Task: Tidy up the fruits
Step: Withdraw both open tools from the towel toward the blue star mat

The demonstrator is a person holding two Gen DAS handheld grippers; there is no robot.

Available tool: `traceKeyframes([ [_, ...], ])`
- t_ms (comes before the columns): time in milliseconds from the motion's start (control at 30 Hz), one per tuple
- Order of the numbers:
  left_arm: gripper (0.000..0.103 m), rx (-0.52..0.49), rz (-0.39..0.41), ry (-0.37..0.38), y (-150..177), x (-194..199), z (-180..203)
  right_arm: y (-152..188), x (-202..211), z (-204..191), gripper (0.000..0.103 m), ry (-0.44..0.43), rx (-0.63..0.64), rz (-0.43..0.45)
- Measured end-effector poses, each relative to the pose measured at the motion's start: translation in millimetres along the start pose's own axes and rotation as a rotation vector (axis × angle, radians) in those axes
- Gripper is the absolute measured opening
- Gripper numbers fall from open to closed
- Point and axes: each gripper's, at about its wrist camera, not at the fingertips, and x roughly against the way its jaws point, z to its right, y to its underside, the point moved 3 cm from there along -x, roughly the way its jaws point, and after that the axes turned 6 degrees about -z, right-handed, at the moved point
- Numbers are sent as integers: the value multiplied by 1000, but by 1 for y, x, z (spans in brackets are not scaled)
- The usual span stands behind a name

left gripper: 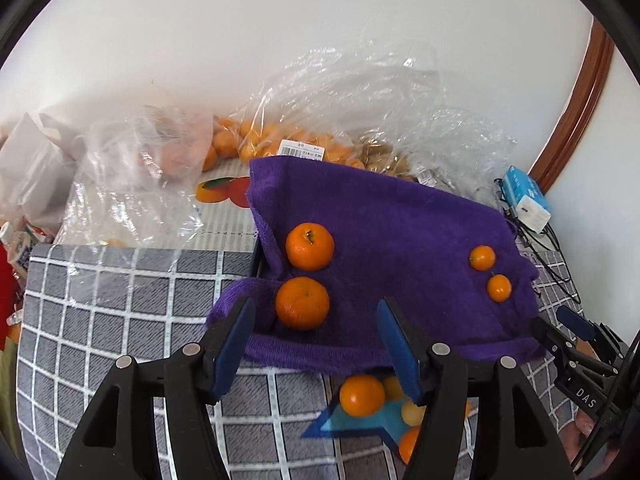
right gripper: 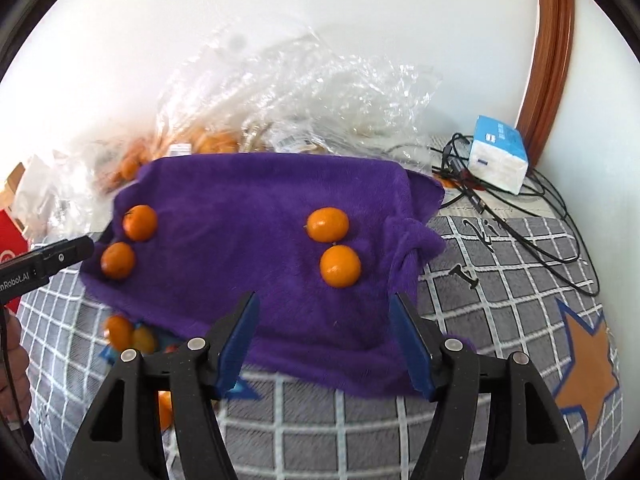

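A purple towel (left gripper: 392,248) covers a raised box on the grey checked cloth. Two larger tangerines (left gripper: 303,303) lie at its left side, two smaller ones (left gripper: 498,287) at its right. My left gripper (left gripper: 316,338) is open and empty, hovering at the towel's near edge beside the left pair. My right gripper (right gripper: 324,338) is open and empty at the towel (right gripper: 260,240) front edge, just short of the right pair (right gripper: 340,266). More tangerines (left gripper: 362,395) lie loose on the cloth below the towel's front edge.
Clear plastic bags (left gripper: 320,120) with many tangerines stand behind the towel by the white wall. A blue-white tissue pack (right gripper: 498,154) and black cables (right gripper: 540,208) lie at the right. A red box (right gripper: 10,232) sits far left.
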Motion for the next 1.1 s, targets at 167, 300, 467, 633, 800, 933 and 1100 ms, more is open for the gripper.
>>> traceKeyframes([
  [167,62,22,31,-8,17,31,-6,13,32,-15,66,26,33,54],
  [300,62,28,59,-21,29,52,-12,23,56,-21,66,28,26,96],
  [467,62,48,75,-20,43,70,-17,35,77,-26,66,28,31,110],
  [633,62,46,96,-9,56,86,-19,47,93,-27,66,6,26,114],
  [800,62,39,119,-8,69,98,-22,57,99,-30,66,2,39,117],
  [933,62,50,116,-5,80,98,-32,64,97,-34,66,0,44,110],
  [1100,62,81,82,-26,96,83,-44,74,89,-39,66,3,60,93],
])
